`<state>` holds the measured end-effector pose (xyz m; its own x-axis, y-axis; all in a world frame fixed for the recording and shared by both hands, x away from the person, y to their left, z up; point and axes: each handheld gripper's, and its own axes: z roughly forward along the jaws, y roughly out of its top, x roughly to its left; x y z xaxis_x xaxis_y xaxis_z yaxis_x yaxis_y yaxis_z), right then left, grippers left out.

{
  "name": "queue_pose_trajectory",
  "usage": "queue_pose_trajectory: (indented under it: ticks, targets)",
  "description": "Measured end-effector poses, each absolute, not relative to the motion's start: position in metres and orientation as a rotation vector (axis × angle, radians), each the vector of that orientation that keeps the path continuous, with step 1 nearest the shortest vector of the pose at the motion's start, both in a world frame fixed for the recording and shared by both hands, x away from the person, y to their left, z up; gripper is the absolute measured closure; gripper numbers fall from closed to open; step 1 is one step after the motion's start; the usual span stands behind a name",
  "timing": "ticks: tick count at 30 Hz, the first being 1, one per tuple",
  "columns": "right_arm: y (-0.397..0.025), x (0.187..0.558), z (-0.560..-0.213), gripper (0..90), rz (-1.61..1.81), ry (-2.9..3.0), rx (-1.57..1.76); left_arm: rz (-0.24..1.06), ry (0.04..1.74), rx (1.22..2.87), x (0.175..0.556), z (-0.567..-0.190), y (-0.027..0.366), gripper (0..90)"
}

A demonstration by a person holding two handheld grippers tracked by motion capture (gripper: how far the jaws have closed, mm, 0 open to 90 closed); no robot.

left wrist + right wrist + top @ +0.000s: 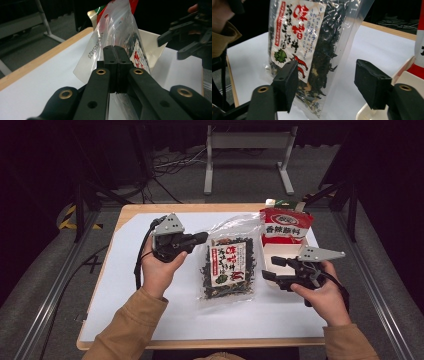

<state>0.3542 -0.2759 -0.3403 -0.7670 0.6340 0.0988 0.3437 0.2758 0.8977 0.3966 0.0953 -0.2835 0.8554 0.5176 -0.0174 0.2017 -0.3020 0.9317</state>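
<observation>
From the high view, the left gripper (200, 238) is pinching the seaweed bag (230, 265) at mid-desk, likely to steady it. In the left gripper view, its jaws are pressing together on the clear film. In the right gripper view, the right gripper (325, 83) is waiting with jaws spread, facing the bag's edge.

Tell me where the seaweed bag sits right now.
In the high view the seaweed bag is mid-table on the white sheet, between the left tongs, shut on its upper edge, and the open right tongs.
</observation>
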Motion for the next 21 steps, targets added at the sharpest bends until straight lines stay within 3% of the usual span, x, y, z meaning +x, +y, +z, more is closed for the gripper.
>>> queue_pose_trajectory:
  ticks: [7,21]
  targets:
    - [-0.262,0.371,-0.346,29.8,1.481,2.334,0.925,0.347,0.492,1.865,0.388,-0.276,0.095,89.7]
    - [-0.228,0.398,-0.364,30.4,1.611,2.453,0.812,0.333,0.457,1.855,0.382,-0.274,0.095,89.8]
